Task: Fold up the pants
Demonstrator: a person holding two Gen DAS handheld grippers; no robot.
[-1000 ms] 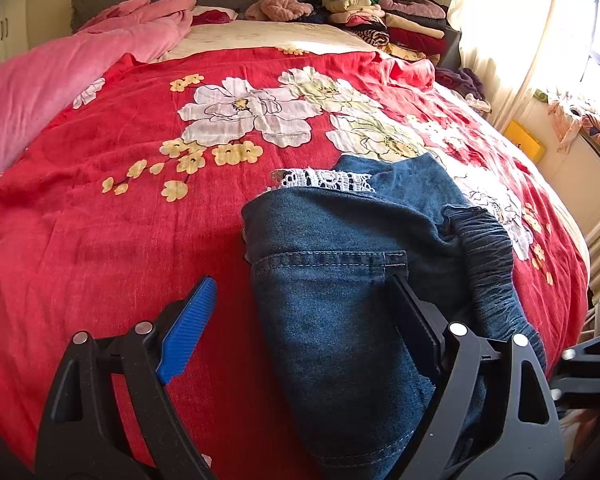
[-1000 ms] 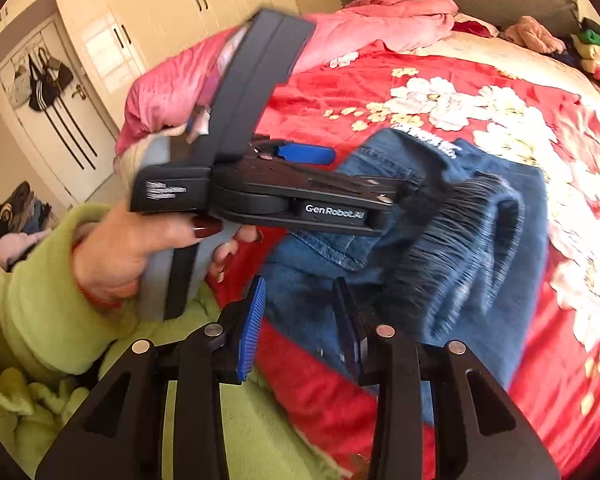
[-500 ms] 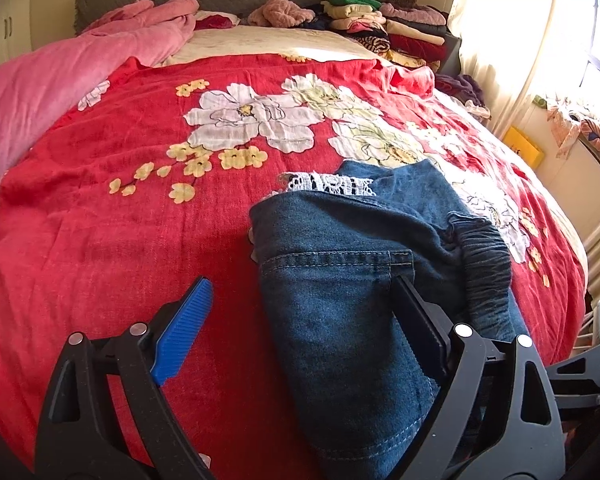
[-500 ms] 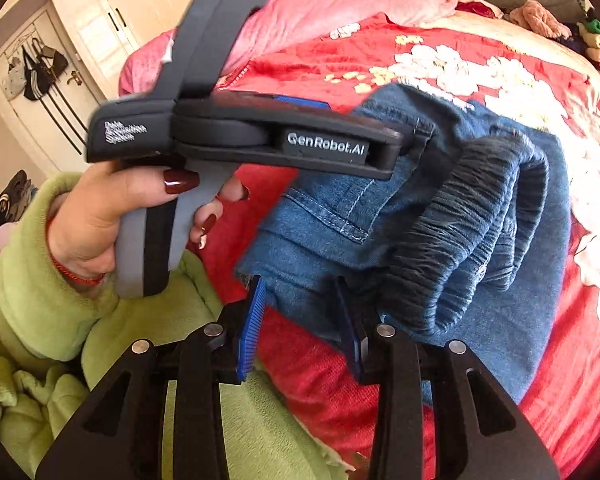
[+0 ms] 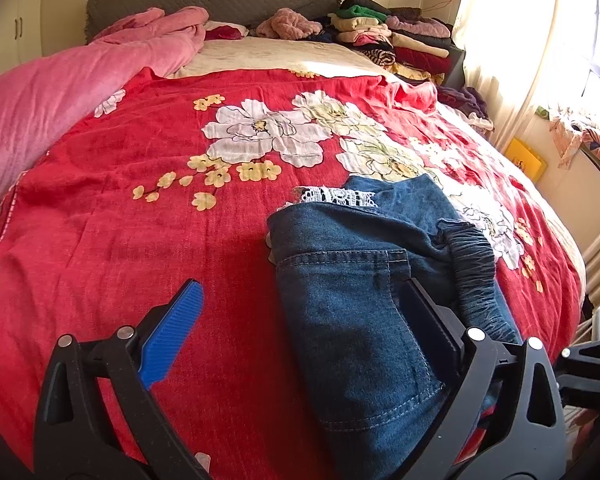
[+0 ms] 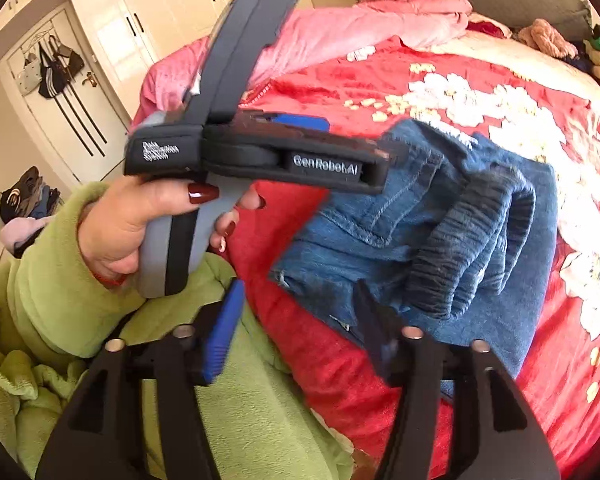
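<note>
The folded blue denim pants (image 5: 363, 288) lie on the red floral bedspread (image 5: 140, 220), with white lace trim at the far end and a grey elastic waistband (image 5: 473, 264) on the right. My left gripper (image 5: 300, 320) is open just above the near end of the pants, its right finger over the denim and its left finger over bare bedspread. In the right wrist view my right gripper (image 6: 296, 328) is open and empty at the near edge of the pants (image 6: 439, 216). The left gripper's body (image 6: 260, 152) crosses that view above the pants.
A pink blanket (image 5: 60, 80) lies along the left side of the bed. Stacks of folded clothes (image 5: 391, 40) sit at the far right by the grey headboard. The bed's right edge drops off near a window. My green sleeve (image 6: 60, 280) and wardrobe doors (image 6: 100, 60) are on the left.
My right gripper's jaws have opened wide and released the pants' edge. The left gripper has drawn back a little from the pants, which now lie lower on the bed.
</note>
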